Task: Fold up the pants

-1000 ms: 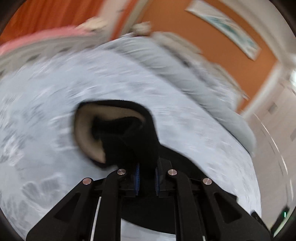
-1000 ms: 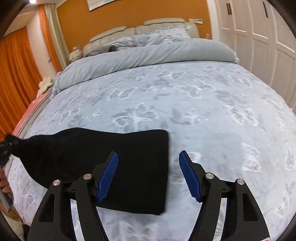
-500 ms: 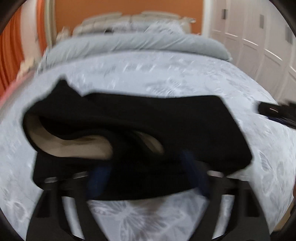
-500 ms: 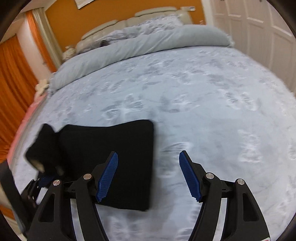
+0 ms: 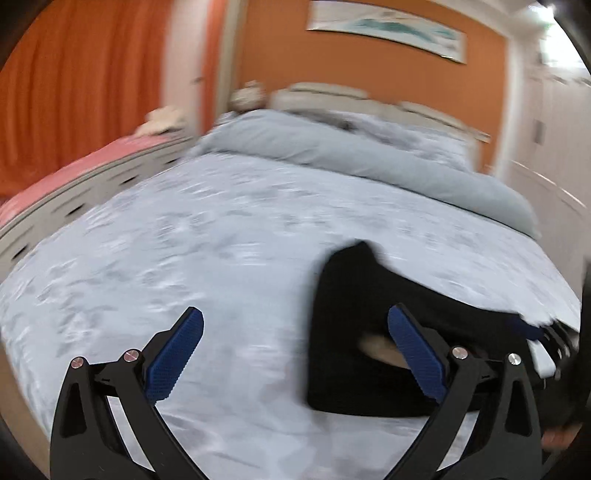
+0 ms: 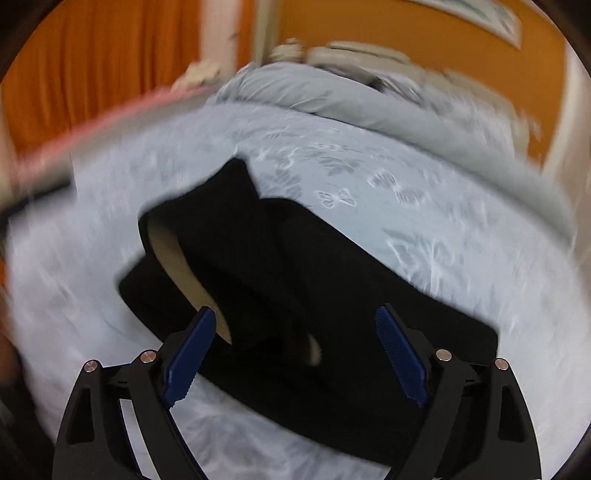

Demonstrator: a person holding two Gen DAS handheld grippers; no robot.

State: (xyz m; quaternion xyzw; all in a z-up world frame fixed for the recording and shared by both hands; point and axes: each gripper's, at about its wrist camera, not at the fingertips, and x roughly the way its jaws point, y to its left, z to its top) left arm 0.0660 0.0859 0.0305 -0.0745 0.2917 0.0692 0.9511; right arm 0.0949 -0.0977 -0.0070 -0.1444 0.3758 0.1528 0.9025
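Having let go since a second ago, when its blue pads were pinched on a bunched fold, the left gripper (image 5: pixel 295 350) now stands with its jaws wide apart over bare bedspread, and the black pants (image 5: pixel 354 332) lie off to its right rather than between its fingers. The right gripper (image 6: pixel 295 354), open then as now and holding nothing, has swung from beside the garment's edge to directly over it, so the pants (image 6: pixel 332 295) fill the space under its spread jaws. They rest on the bed as a rough, partly folded bundle, with a strip of tan lining (image 6: pixel 173 254) showing at the upper fold. Beneath them is a pale grey bedspread (image 5: pixel 203 240) printed with butterflies, and a plain grey duvet (image 5: pixel 332 151) is rolled back toward the cream headboard (image 5: pixel 332 92). Orange curtains (image 5: pixel 74 85) hang at the left, the wall is orange, and a framed picture (image 5: pixel 384 27) hangs above the bed. Both views are motion-blurred, and no writing or label can be read.
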